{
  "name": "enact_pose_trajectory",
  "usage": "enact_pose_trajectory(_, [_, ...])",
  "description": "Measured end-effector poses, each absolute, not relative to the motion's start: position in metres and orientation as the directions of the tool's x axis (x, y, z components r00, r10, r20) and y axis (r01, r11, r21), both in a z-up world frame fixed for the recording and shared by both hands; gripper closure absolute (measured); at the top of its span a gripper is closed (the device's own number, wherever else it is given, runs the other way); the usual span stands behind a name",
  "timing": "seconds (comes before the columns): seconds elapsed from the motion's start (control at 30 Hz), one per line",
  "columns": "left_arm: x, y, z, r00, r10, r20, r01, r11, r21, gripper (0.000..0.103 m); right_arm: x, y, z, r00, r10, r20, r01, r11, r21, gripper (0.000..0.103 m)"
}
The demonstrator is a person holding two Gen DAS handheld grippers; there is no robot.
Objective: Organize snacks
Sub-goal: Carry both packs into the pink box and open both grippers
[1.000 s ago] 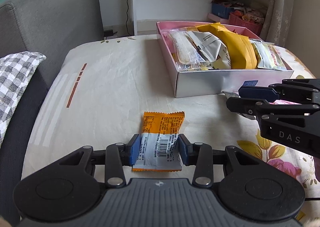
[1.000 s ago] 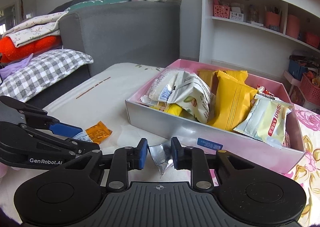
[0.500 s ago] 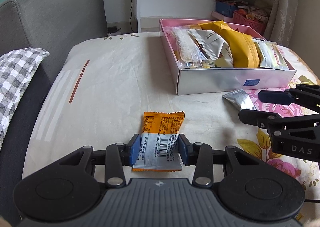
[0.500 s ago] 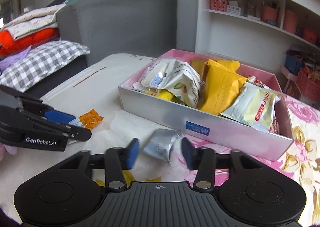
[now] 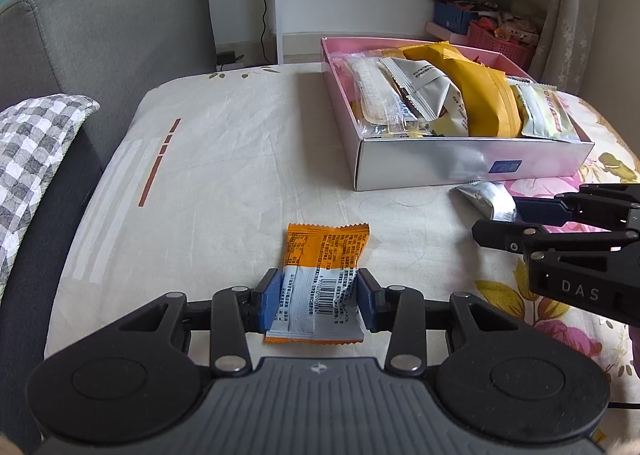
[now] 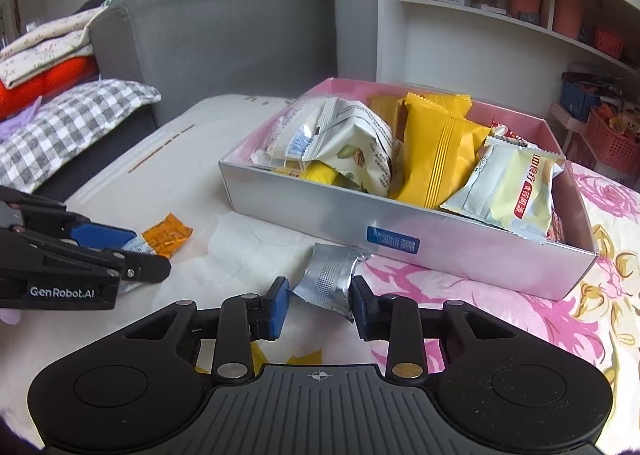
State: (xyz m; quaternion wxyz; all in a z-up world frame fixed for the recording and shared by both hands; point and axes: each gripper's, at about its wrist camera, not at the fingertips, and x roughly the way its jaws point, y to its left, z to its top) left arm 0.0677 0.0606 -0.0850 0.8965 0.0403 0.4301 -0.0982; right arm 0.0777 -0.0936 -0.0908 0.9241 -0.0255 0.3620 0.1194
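An orange and silver snack packet (image 5: 324,251) lies flat on the cream tablecloth, and my left gripper (image 5: 316,299) is shut on its near, silver end. The same packet (image 6: 168,235) and left gripper (image 6: 120,255) show at the left of the right wrist view. A crumpled silver packet (image 6: 328,279) lies just in front of the pink box (image 6: 320,215). My right gripper (image 6: 320,307) is closing on it, and its pads meet the packet's two sides. In the left wrist view the silver packet (image 5: 484,197) sticks out past the right gripper (image 5: 516,219).
The pink box (image 5: 460,163) holds several upright snack bags, yellow, white and clear. A grey sofa (image 5: 100,35) with a checked cushion (image 5: 32,159) stands to the left. White shelves (image 6: 500,23) with baskets line the back wall. The cloth turns floral at the right.
The right gripper let go of the silver packet, opened wide over it, and has closed again across its width. The left gripper and the orange packet have not moved.
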Motion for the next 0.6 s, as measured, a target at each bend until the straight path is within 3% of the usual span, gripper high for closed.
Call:
enact_pose_trajectory(0.37, [0.071,0.062,-0.074,0.626,-0.150,-0.766,0.189,0.981,-0.038,0.067,0.068,-0.098,-0.072,0.727,0.257,-0.636,-0.279,0.958,0.069,0.071])
enact_pose_trajectory(0.6, [0.078,0.063,-0.050,0.674,-0.170,-0.719,0.150,0.984,-0.092,0.067,0.062,-0.120,-0.040,0.784,0.261,-0.563,-0.225,0.965,0.133,0.071])
